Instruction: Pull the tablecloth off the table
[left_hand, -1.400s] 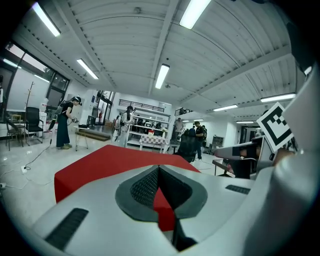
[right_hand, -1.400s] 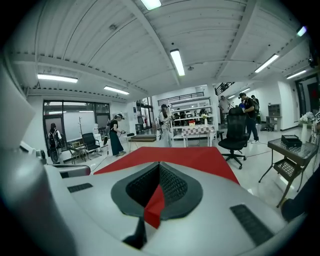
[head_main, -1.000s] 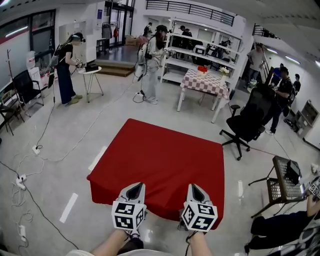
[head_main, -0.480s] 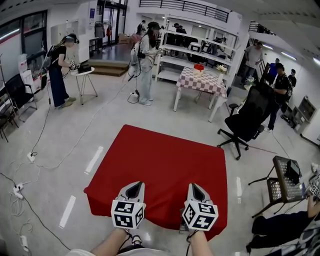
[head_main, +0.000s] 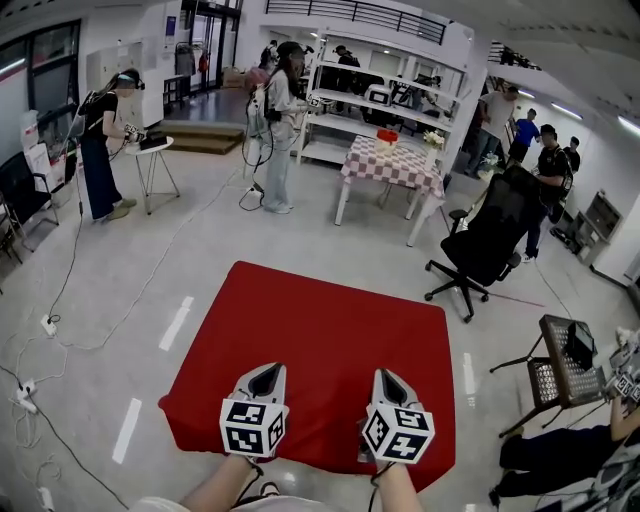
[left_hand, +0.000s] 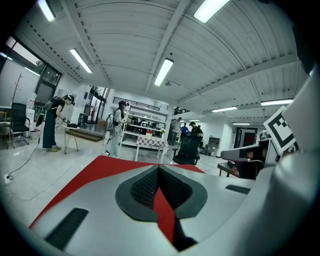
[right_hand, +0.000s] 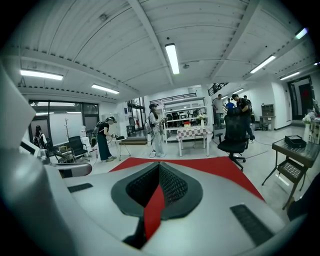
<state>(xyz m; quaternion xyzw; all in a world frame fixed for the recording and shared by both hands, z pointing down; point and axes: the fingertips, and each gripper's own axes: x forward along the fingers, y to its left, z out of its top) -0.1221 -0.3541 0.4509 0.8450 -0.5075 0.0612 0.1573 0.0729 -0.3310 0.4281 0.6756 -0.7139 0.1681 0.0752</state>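
Observation:
A red tablecloth (head_main: 320, 340) lies spread over a table that it hides completely. Both of my grippers hold its near edge. The left gripper (head_main: 268, 372) is shut on the cloth left of the middle, and the right gripper (head_main: 386, 378) is shut on it further right. In the left gripper view a strip of the red tablecloth (left_hand: 164, 210) is pinched between the closed jaws of the left gripper (left_hand: 159, 167). The right gripper view shows the same: the red tablecloth (right_hand: 152, 210) is clamped in the right gripper (right_hand: 159, 165). The cloth's far edge lies flat.
A black office chair (head_main: 488, 235) stands beyond the cloth's far right corner. Behind it is a checkered table (head_main: 392, 165). A wire stand (head_main: 562, 362) and a seated person (head_main: 560, 460) are at the right. Cables (head_main: 45, 325) run over the floor at left, with people standing at the back.
The red cloth sits lower and nearer in the head view, its near left corner hanging further down. Both grippers stay clamped on its edge.

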